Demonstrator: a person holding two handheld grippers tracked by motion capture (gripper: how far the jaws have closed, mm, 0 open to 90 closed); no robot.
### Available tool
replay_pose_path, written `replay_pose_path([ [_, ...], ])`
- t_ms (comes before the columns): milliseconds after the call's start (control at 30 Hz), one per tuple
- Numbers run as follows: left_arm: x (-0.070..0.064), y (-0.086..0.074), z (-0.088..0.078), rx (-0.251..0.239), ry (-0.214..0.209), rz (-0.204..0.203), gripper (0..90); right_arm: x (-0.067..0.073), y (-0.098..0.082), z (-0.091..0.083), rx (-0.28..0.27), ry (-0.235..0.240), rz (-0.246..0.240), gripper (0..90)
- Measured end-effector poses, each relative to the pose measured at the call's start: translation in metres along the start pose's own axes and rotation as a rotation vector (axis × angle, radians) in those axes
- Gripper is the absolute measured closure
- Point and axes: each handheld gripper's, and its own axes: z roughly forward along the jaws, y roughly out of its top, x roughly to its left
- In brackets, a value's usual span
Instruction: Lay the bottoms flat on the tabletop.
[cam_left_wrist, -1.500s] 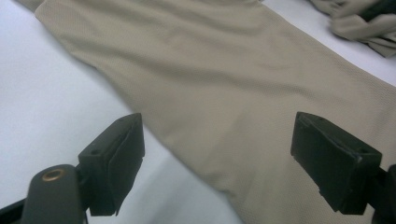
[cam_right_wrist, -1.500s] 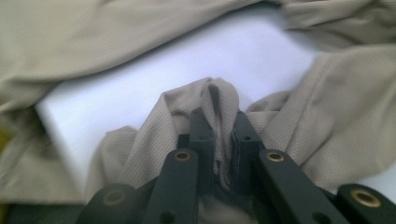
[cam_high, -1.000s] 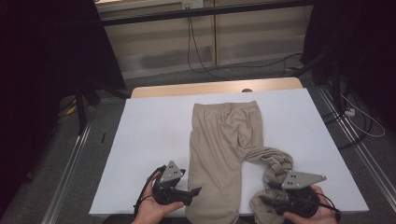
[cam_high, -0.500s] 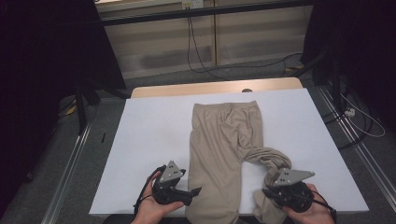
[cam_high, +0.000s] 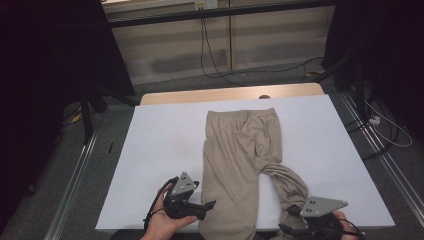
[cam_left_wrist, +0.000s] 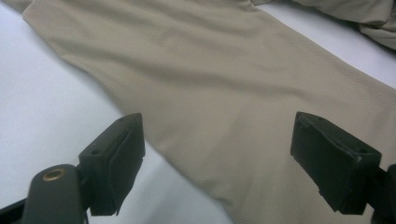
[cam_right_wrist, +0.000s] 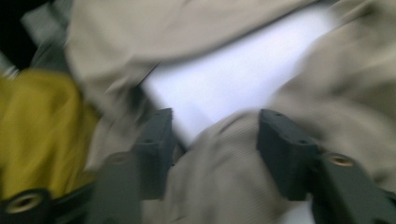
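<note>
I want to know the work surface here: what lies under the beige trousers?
Under the beige trousers lies a white sheet, itself over a wooden table showing at the far edge. What lies directly beneath the fabric is covered.

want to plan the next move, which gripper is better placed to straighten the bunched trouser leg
Right. The right gripper already has the twisted leg's fabric between its jaws, at the hem of the beige fabric trousers. The left gripper stands open over the flat leg, which looks smooth.

From my high view I look forward and down over the whole white table (cam_high: 150, 150). My left gripper view sits close above the beige trousers (cam_left_wrist: 224, 93), facing toward 2 o'clock. My blurred right gripper view hugs the same trousers near 5 o'clock.
</note>
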Motion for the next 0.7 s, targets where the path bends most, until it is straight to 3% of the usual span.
replay_pose_path([
  [33, 0.000, 0.000, 0.000, -0.001, 0.000, -0.001, 18.2, -0.005, 0.003, -0.002, -0.024, -0.029, 0.011, 35.3],
  [100, 0.000, 0.000, 0.000, 0.000, -0.001, 0.000, 18.2, -0.017, 0.010, -0.004, -0.059, -0.080, 0.017, 35.3],
  [167, 0.000, 0.000, 0.000, 0.000, -0.001, 0.001, 18.3, -0.031, 0.014, -0.004, -0.087, -0.121, 0.054, 35.7],
  [333, 0.000, 0.000, 0.000, 0.004, 0.000, 0.000, 18.3, -0.066, 0.018, 0.004, -0.080, -0.254, 0.124, 47.3],
  [367, 0.000, 0.000, 0.000, 0.006, -0.001, 0.003, 18.2, -0.070, 0.017, 0.007, -0.056, -0.247, 0.142, 56.5],
  [400, 0.000, 0.000, 0.000, 0.002, -0.002, 0.001, 18.2, -0.071, 0.015, 0.010, -0.038, -0.225, 0.146, 72.3],
  [467, 0.001, 0.000, -0.001, -0.002, -0.005, -0.002, 18.2, -0.065, 0.013, 0.010, -0.031, -0.207, 0.133, 83.2],
  [567, 0.000, 0.000, 0.001, 0.001, -0.003, -0.010, 18.2, -0.046, 0.018, 0.004, -0.072, -0.148, 0.112, 87.7],
  [700, -0.001, 0.000, 0.001, 0.005, -0.006, -0.001, 18.2, -0.015, 0.025, 0.016, -0.036, -0.061, 0.058, 86.9],
])
